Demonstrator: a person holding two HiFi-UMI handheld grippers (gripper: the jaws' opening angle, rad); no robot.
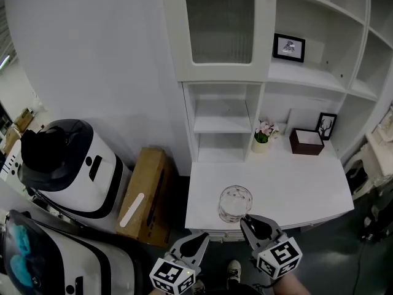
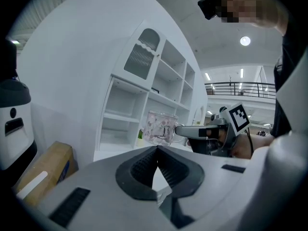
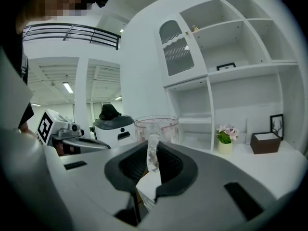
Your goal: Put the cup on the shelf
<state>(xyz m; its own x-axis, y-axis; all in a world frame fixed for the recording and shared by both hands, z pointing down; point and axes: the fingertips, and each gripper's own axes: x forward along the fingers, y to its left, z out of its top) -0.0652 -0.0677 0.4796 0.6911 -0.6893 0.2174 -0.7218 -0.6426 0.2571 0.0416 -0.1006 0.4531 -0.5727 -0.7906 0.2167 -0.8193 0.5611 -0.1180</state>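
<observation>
A clear glass cup (image 1: 235, 203) with a faint pink pattern stands over the near edge of the white desk (image 1: 295, 183). My right gripper (image 1: 245, 219) is shut on its handle. In the right gripper view the handle sits pinched between the jaws, with the cup (image 3: 156, 126) just beyond my right gripper (image 3: 153, 150). My left gripper (image 1: 202, 237) hangs below the desk's front edge, shut and empty. From my left gripper (image 2: 156, 150) the cup (image 2: 158, 127) shows ahead, held from the right. The white shelf unit (image 1: 222, 123) with open cubbies rises at the back of the desk.
On the desk's back stand a small flower pot (image 1: 263, 137), a brown box (image 1: 306, 142) and a picture frame (image 1: 326, 125). Another frame (image 1: 288, 47) sits on a higher shelf. A cardboard box (image 1: 146, 192) and a white machine (image 1: 67, 165) stand left of the desk.
</observation>
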